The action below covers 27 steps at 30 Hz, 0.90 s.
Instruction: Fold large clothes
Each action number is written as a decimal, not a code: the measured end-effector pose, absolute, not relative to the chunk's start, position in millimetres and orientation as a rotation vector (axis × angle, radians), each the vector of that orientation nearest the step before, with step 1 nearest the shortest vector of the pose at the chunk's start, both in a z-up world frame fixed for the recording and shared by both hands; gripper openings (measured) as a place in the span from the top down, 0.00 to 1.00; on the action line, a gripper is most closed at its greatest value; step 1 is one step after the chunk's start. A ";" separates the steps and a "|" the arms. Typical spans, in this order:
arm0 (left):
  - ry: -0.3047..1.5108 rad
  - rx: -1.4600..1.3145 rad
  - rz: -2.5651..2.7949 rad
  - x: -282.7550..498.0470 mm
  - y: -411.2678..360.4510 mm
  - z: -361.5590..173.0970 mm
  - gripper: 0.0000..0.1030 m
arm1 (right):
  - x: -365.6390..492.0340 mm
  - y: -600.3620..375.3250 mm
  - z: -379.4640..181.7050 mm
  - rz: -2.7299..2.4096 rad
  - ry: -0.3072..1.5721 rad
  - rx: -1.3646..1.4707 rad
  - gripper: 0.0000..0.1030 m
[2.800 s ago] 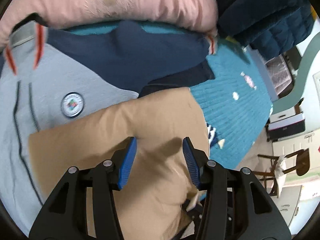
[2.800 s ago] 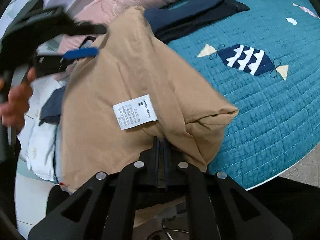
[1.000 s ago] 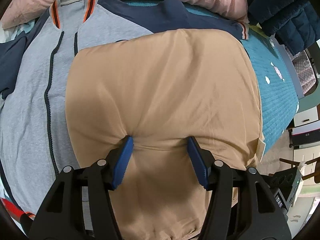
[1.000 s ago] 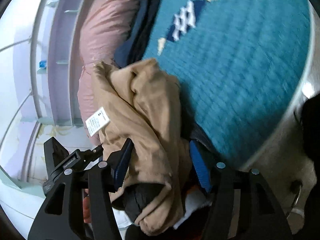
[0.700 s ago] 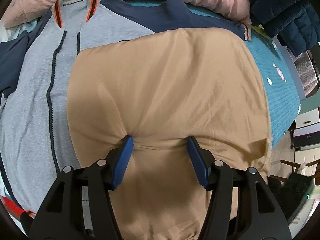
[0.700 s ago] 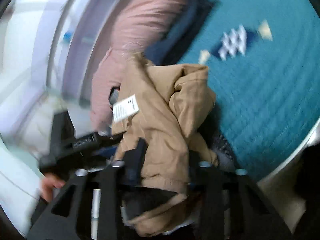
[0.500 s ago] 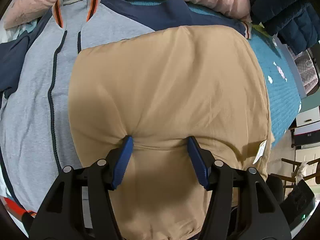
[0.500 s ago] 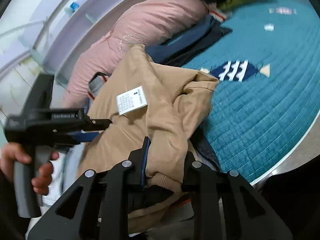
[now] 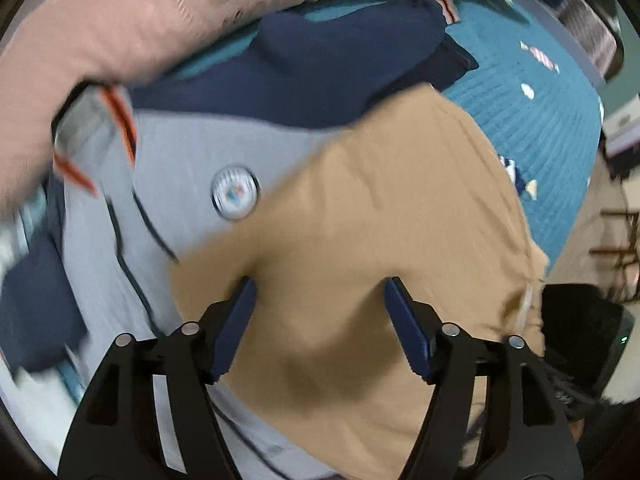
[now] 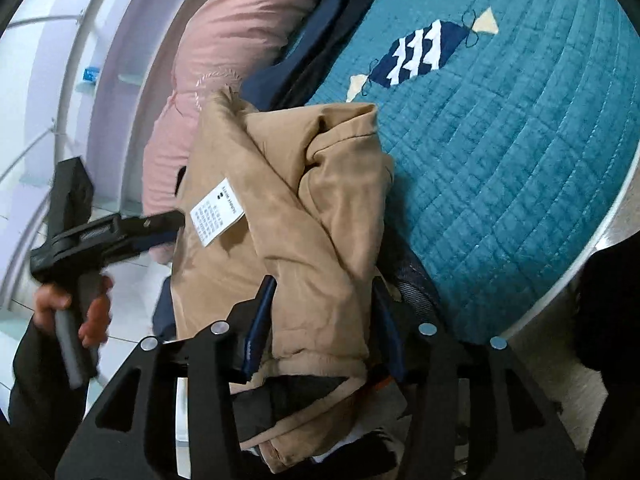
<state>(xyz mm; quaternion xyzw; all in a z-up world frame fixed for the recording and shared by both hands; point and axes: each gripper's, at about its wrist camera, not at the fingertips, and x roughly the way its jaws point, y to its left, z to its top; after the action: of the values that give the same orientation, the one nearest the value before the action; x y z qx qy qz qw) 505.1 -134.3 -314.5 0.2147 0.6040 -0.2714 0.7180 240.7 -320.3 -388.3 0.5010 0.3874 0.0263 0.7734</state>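
Observation:
A tan garment (image 9: 380, 208) lies folded over a grey and navy zip jacket (image 9: 180, 148) on the teal quilted bed. My left gripper (image 9: 318, 292) is open, its blue pads wide apart over the tan cloth. In the right wrist view the tan garment (image 10: 312, 216) is bunched, with a white care label (image 10: 215, 212) showing. My right gripper (image 10: 324, 292) stands open with a thick fold of the tan cloth between its jaws. The left gripper (image 10: 120, 236) shows there at the left, held by a hand.
A pink pillow (image 9: 168, 16) lies along the far side of the bed. The teal quilt (image 10: 500, 128) with a navy fish patch (image 10: 424, 52) spreads to the right, ending at the bed edge (image 10: 600, 232). White shelving (image 10: 100, 60) stands behind.
The left gripper has swung back and to the right, so the jacket's round badge shows again. The right gripper has opened from a near-shut pinch on the tan cloth.

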 end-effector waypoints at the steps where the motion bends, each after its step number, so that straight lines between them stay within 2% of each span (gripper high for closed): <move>1: 1.344 0.493 -0.624 514.1 -139.2 -316.6 0.28 | 241.4 -321.6 -388.9 0.058 0.843 1.093 0.55; 3: 1.381 0.534 -0.675 532.9 -146.2 -326.2 0.24 | 242.1 -324.5 -390.1 0.062 0.849 1.109 0.54; 6: 1.424 0.624 -0.752 550.0 -158.8 -347.2 0.13 | 241.1 -329.5 -391.6 0.069 0.855 1.115 0.53; 9: 1.502 0.643 -0.835 561.4 -166.2 -369.8 0.10 | 240.5 -333.5 -395.9 0.066 0.862 1.125 0.53; 15: 1.732 0.540 -1.000 583.0 -162.2 -401.7 0.10 | 239.3 -333.1 -399.8 0.067 0.878 1.129 0.52; 21: 1.857 0.440 -1.104 594.8 -161.3 -427.9 0.04 | 240.7 -332.8 -402.6 0.065 0.885 1.119 0.51; 24: 1.850 0.424 -1.130 594.6 -159.9 -430.8 0.05 | 241.0 -330.6 -402.4 0.058 0.888 1.113 0.50; 27: 1.765 0.486 -1.183 584.0 -162.5 -418.8 0.22 | 243.1 -326.3 -400.5 0.050 0.893 1.102 0.49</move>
<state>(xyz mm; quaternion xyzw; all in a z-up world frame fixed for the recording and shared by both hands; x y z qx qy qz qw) 584.0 -162.5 -418.8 0.1977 0.7179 -0.4812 0.4625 243.1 -326.3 -400.5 0.5057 0.4098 0.0230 0.7588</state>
